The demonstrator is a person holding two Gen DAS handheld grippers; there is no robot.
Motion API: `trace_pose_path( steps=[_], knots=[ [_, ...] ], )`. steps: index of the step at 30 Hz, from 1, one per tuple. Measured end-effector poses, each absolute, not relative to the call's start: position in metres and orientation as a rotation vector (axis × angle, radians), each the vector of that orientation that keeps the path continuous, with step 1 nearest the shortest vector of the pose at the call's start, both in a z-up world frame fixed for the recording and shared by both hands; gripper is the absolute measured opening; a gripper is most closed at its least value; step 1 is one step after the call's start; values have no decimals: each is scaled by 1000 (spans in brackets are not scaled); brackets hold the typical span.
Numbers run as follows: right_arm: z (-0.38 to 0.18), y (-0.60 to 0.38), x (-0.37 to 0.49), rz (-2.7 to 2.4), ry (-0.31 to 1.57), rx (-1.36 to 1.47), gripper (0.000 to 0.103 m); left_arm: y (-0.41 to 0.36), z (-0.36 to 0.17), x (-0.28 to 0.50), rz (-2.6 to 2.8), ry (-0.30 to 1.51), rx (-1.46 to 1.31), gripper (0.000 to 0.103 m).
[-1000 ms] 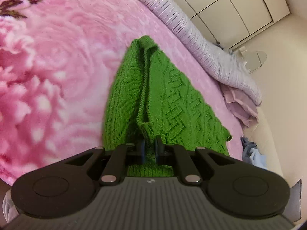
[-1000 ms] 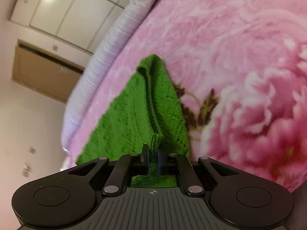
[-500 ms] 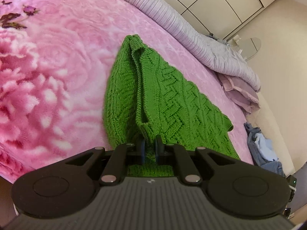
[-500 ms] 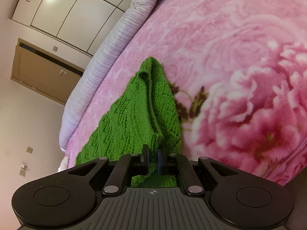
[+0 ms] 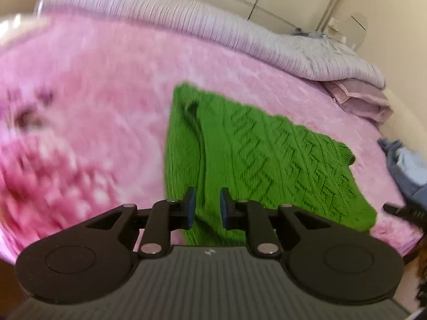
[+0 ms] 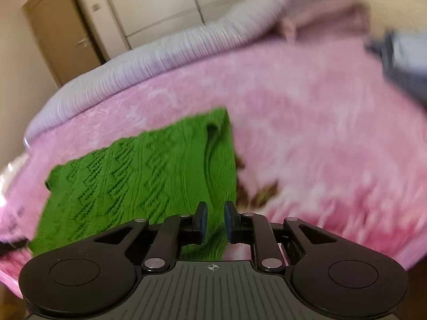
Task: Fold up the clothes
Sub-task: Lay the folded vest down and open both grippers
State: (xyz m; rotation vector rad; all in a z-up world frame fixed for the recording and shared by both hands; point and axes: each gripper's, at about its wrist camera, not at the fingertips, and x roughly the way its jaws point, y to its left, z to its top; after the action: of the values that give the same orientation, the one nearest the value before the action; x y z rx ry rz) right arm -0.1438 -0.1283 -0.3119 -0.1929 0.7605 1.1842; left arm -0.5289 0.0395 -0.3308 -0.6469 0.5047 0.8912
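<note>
A green cable-knit sweater [image 5: 256, 157] lies folded on the pink floral blanket [image 5: 88, 112] of a bed. In the left wrist view my left gripper [image 5: 206, 204] is open, its jaws a small way apart above the sweater's near left edge, holding nothing. In the right wrist view the sweater [image 6: 138, 176] lies to the left and my right gripper [image 6: 214, 214] is open over its near right edge, holding nothing. Both views are motion-blurred.
A lilac ribbed quilt [image 5: 213, 29] lies rolled along the far side of the bed. Folded pink cloth [image 5: 360, 98] and blue clothes [image 5: 405, 165] lie at the right. White cupboards [image 6: 165, 8] and a brown door [image 6: 64, 34] stand behind.
Both grippers have opened and let go of the sweater's edge, which now lies flat on the blanket. Both have tilted up, so more of the room shows.
</note>
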Motion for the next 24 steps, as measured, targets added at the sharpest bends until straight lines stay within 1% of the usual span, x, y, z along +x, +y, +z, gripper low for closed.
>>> trace_pose_path(
  steps=[1, 8, 9, 10, 12, 13, 15, 18, 20, 24],
  knots=[
    [-313, -126, -148, 1211, 737, -208, 17, 37, -327, -527, 891, 493, -615, 14],
    [-356, -107, -173, 1288, 711, -422, 17, 40, -367, -505, 853, 584, -605, 14],
    [-352, -108, -171, 1302, 720, -445, 17, 44, -363, -506, 841, 596, -622, 13],
    [-348, -107, -168, 1316, 741, -469, 17, 48, -359, -508, 827, 609, -639, 9],
    [-334, -102, -153, 1334, 797, -452, 17, 64, -344, -513, 810, 586, -645, 8],
    [-325, -99, -144, 1341, 795, -426, 17, 73, -336, -515, 805, 565, -632, 8],
    [-308, -87, -125, 1350, 740, -372, 17, 92, -323, -514, 810, 528, -590, 8],
    [-298, -52, -104, 1343, 651, -345, 17, 130, -314, -498, 848, 496, -509, 8],
    [-300, -21, -98, 1345, 590, -372, 17, 154, -314, -482, 842, 476, -481, 8],
    [-324, 31, -102, 1393, 512, -466, 17, 190, -332, -452, 815, 503, -430, 8]
  ],
)
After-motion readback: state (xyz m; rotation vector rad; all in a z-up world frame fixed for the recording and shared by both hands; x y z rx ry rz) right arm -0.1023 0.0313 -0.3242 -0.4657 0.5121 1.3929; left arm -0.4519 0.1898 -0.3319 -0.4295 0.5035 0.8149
